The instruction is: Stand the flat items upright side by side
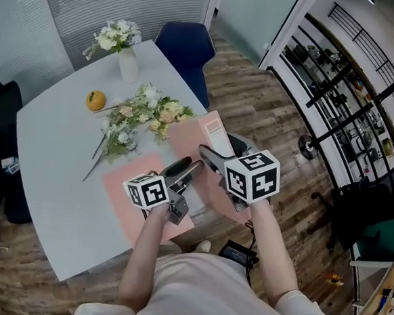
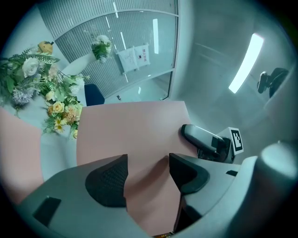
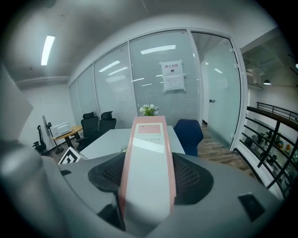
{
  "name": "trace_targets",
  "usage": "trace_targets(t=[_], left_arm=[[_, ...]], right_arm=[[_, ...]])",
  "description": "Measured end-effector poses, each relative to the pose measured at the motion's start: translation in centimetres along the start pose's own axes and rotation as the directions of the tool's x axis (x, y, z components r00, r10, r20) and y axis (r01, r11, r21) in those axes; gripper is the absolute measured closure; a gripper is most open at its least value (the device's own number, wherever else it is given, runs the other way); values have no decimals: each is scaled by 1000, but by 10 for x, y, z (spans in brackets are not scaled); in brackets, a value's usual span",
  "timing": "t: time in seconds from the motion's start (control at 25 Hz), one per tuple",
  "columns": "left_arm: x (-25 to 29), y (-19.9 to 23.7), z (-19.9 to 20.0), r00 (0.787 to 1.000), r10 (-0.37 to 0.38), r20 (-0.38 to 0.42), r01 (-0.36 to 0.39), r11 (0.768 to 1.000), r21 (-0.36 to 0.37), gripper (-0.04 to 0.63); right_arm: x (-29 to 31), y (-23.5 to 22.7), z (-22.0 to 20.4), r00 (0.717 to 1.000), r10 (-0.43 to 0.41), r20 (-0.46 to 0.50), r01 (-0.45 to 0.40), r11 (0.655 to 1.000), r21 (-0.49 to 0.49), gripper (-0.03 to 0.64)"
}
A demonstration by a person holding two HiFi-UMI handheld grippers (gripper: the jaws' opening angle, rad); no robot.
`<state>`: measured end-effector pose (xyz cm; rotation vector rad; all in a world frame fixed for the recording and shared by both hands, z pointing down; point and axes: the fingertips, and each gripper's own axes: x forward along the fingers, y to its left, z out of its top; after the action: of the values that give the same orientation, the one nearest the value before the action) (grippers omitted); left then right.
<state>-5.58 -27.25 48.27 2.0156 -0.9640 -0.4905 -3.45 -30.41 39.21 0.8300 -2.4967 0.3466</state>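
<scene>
A pink box (image 1: 187, 138) with a white label on its spine is raised over the table's near right edge, tilted on its side. My right gripper (image 1: 210, 158) is shut on that spine, which runs between the pads (image 3: 148, 179). My left gripper (image 1: 193, 165) points at the box's broad face (image 2: 130, 130). Its jaws (image 2: 146, 172) stand a little apart and pink fills the gap; a pinch cannot be made out. A second flat pink item (image 1: 124, 181) lies on the table under my left arm.
A loose bunch of flowers (image 1: 139, 118) lies mid-table, beyond the pink items. An orange (image 1: 95, 100) and a white vase of flowers (image 1: 126, 59) stand farther back. A blue chair (image 1: 185, 47) is at the table's far end. The table edge (image 1: 199, 211) runs close beneath the grippers.
</scene>
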Motion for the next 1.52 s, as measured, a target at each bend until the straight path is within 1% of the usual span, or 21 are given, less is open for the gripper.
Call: trace_targets(t=[0.12,0.24,0.52,0.68,0.92,1.08,1.24,1.52], left_arm=[[0,-2,5,1000,-3,14,3,1000,6,322],[-2,-6,11,999,-16,47,15,1000,20,322],[-1,-7,14,998,-7,59,6,1000,25,322],[-3,-7,19,997,-7,75,5,1000,26,322],[-5,-3,26,996,-7,94,5,1000,23,324],[-4,-2,28,994,-14,105,13,1000,10,324],[-2,-2,26,994,-15,106,16,1000,-4,324],[0,-2,25,993,-15,113,17,1000,-15,324]], right_arm=[[-3,1,3,999,-9,42,9,1000,-5,309],[-8,3,7,996,-10,89,11,1000,-10,310],[-12,5,10,990,-30,141,34,999,-26,310],[-14,8,14,981,-29,194,37,999,-40,311],[-14,13,18,961,-24,274,45,996,-71,311],[-16,13,18,943,-23,331,51,996,-76,311],[-20,11,16,932,-32,360,61,996,-69,311],[-29,10,12,891,-43,451,77,995,-56,311]])
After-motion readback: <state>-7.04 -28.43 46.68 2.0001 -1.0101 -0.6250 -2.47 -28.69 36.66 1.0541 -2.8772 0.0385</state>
